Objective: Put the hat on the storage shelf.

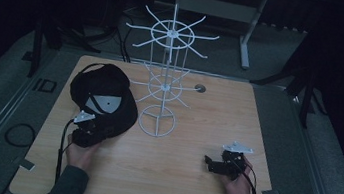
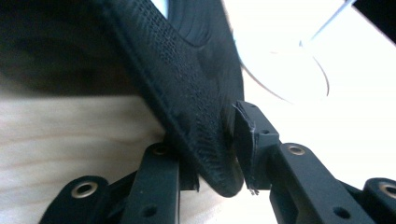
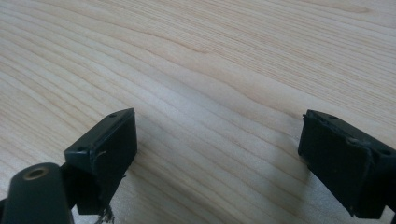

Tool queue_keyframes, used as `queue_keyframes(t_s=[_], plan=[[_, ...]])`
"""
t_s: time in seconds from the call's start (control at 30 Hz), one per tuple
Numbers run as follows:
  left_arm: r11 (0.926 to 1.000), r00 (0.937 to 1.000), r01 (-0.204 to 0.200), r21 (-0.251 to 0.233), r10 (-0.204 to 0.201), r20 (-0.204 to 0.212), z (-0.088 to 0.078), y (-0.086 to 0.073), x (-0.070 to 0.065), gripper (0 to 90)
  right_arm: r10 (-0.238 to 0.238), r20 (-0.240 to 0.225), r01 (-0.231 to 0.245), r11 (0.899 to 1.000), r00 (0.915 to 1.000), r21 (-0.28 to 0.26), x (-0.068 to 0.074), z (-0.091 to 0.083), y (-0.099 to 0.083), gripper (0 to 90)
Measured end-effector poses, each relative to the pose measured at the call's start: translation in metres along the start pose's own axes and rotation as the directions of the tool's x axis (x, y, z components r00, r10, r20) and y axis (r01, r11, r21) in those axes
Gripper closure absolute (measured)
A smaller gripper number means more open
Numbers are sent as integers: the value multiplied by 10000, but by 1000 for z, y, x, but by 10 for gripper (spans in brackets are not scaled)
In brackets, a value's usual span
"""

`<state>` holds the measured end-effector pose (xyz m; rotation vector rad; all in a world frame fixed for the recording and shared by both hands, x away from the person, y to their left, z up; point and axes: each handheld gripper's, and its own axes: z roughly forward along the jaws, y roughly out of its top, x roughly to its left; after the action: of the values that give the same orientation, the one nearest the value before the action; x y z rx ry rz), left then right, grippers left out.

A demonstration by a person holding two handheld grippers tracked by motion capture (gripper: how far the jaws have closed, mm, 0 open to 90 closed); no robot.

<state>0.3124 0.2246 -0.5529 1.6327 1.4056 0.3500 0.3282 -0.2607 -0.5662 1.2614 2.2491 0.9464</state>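
A black cap [image 1: 104, 95] lies on the left part of the wooden table [image 1: 189, 180], beside a white wire rack [image 1: 165, 76]. My left gripper [image 1: 92, 129] is at the cap's near edge. In the left gripper view the cap's brim [image 2: 187, 93] runs down between the two jaws of the left gripper [image 2: 217, 158], and both pads press on its edge. My right gripper [image 1: 209, 163] rests low at the front right of the table, held by a hand. The right gripper [image 3: 217, 149] stands wide open over bare wood [image 3: 210, 56], nothing between its pads.
The rack has a round wire base [image 1: 157, 120] close to the right of the cap, and hooks spreading out at two levels. A small round hole [image 1: 200, 88] sits near the table's far edge. Dark floor and stand legs surround the table.
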Motion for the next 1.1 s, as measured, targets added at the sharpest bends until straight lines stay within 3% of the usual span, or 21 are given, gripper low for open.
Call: queue_keyframes(t_s=[0.07, 0.17, 0.23, 0.3, 0.4, 0.47, 0.63, 0.83, 1.1], plan=[[10000, 10000, -9, -78, 8, -66, 0, 2, 1, 723, -7, 1, 7, 10000, 10000, 3, 0, 0, 0, 115], [9999, 9994, 142, -14, -143, -311, 6, 3, 3, 618, -5, 1, 5, 10000, 10000, 4, 0, 0, 0, 115], [9998, 9994, 197, 30, -196, -270, 10, 4, 3, 602, -4, 0, 4, 10000, 10000, 0, 0, 0, 0, 115], [10000, 9998, 16, 81, -15, -206, 11, 5, 0, 687, -7, 2, 7, 10000, 10000, 4, 0, 0, 0, 115], [9999, 9998, 145, -19, -145, 143, 10, 7, -3, 743, -5, 0, 5, 10000, 10000, 0, 0, 0, 0, 115], [9999, 9999, 104, -13, -104, 95, 8, 8, -3, 748, -1, 1, 1, 10000, 10000, 2, 0, 0, 0, 115], [9968, 9964, 796, 12, -796, 300, 2, 9, 5, 778, -6, -2, 6, 10000, 10000, 2, 0, 0, 0, 115], [9913, 9905, 1310, -89, -1305, 435, -6, 10, 10, 827, -27, -23, 27, 10000, 10000, 7, 0, 0, 0, 115], [9955, 9959, 891, -308, -887, 147, -19, 18, 8, 868, -58, -52, 58, 10000, 10000, 6, 0, -1, 0, 115]])
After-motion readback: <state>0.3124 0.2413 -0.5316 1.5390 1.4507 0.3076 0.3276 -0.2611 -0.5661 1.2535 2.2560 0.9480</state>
